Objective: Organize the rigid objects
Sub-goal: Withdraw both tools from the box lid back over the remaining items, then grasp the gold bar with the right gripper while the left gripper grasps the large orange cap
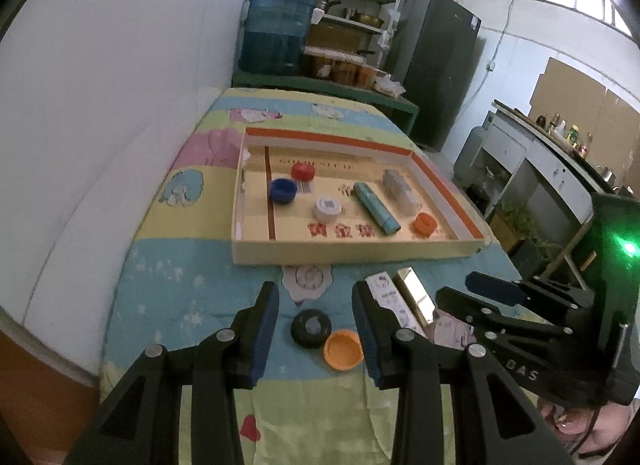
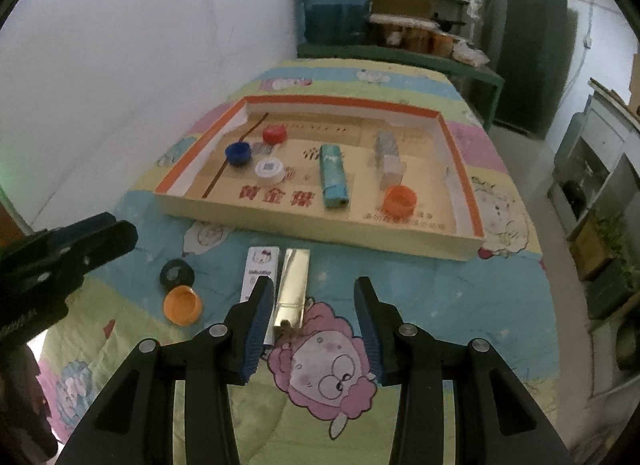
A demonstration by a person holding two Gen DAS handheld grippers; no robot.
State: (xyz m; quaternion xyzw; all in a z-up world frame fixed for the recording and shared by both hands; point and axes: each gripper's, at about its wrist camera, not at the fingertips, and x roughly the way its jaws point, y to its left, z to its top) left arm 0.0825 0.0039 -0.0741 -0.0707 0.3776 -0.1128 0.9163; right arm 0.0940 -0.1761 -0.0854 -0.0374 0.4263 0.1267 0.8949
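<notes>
The left gripper (image 1: 316, 313) has its fingers wide apart, holding nothing; a black cap (image 1: 311, 327) and an orange cap (image 1: 343, 349) lie between them. The right gripper (image 2: 315, 307) is wide too, with a gold box (image 2: 293, 287) just inside its left finger. Farther off sits the tray (image 2: 320, 235).

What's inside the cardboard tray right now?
In the tray: red cap, blue cap, white cap, teal pack, clear block, orange cap. Nothing looks covered.
</notes>
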